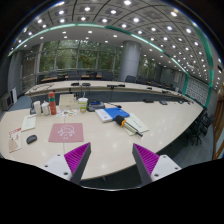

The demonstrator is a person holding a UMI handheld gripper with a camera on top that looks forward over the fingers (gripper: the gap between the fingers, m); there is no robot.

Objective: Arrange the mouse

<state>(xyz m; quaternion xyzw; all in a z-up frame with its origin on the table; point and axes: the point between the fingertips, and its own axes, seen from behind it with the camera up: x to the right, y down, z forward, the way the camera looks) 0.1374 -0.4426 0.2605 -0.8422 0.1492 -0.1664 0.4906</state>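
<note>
The gripper (110, 160) hangs above the near edge of a long, pale conference table (100, 145), its two fingers spread wide with nothing between them; the magenta pads (76, 157) face each other across bare tabletop.

The mouse (31, 139), a small dark one, lies well off to the left of the fingers, near the table's left edge and just left of a pink mouse pad (66, 131). The mouse rests on the table itself, apart from the pink pad, not on it. White papers (29, 122) lie just beyond the mouse, and another white item sits at the table's left edge beside it, too small to identify.

Beyond the pink pad stands a cluster of containers: a red bottle (51, 104), a pale cup (83, 103) and a few other bottles whose labels cannot be read. Farther right, beyond the fingers, a stack of books and papers (122, 118) with a blue cover on top lies across the middle of the table.

Between the left finger and the mouse the tabletop holds only the pink pad's near corner. Behind the table runs a second long desk (110, 90) with dark chairs, large windows (85, 58), and a ceiling with rows of round lights (110, 20).
</note>
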